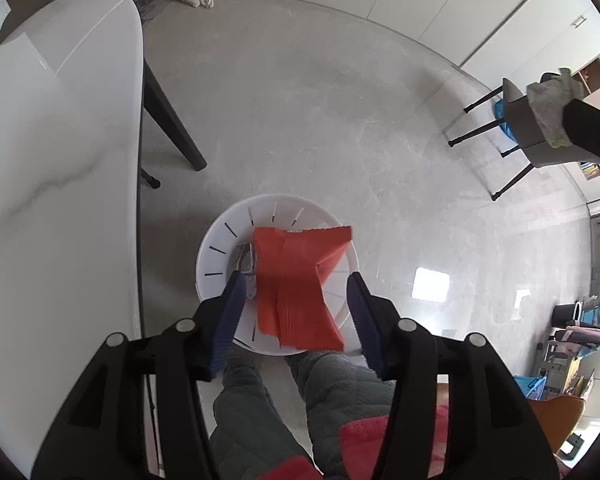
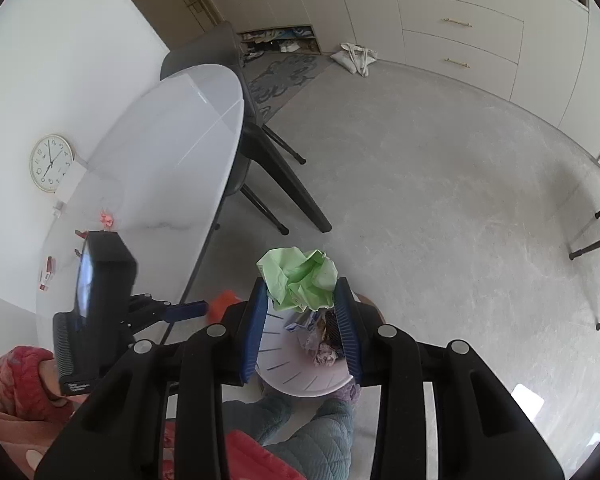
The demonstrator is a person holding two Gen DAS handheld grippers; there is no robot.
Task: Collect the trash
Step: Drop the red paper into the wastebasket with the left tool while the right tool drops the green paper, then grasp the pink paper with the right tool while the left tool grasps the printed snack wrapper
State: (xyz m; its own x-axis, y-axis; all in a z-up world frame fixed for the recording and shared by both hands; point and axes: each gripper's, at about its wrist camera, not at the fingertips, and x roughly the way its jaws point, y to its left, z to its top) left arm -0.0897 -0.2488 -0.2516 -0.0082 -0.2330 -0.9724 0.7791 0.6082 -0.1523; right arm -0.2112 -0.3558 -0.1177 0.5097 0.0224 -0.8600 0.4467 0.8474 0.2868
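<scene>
The left hand-held gripper [image 1: 296,296] stands open above the white bin [image 1: 220,248], the orange paper [image 1: 296,284] loose between its jaws; it could catch the rim and land on the floor. The right hand-held gripper [image 2: 302,312] clamps green paper [image 2: 300,280]

The red paper [image 1: 296,288] hides most of the white bin's [image 1: 220,248] interior. Beside the bin, the marble table [image 1: 52,160] is cut off by the frame edge. Small red items [image 2: 48,274] on that table are too small to identify.
</scene>
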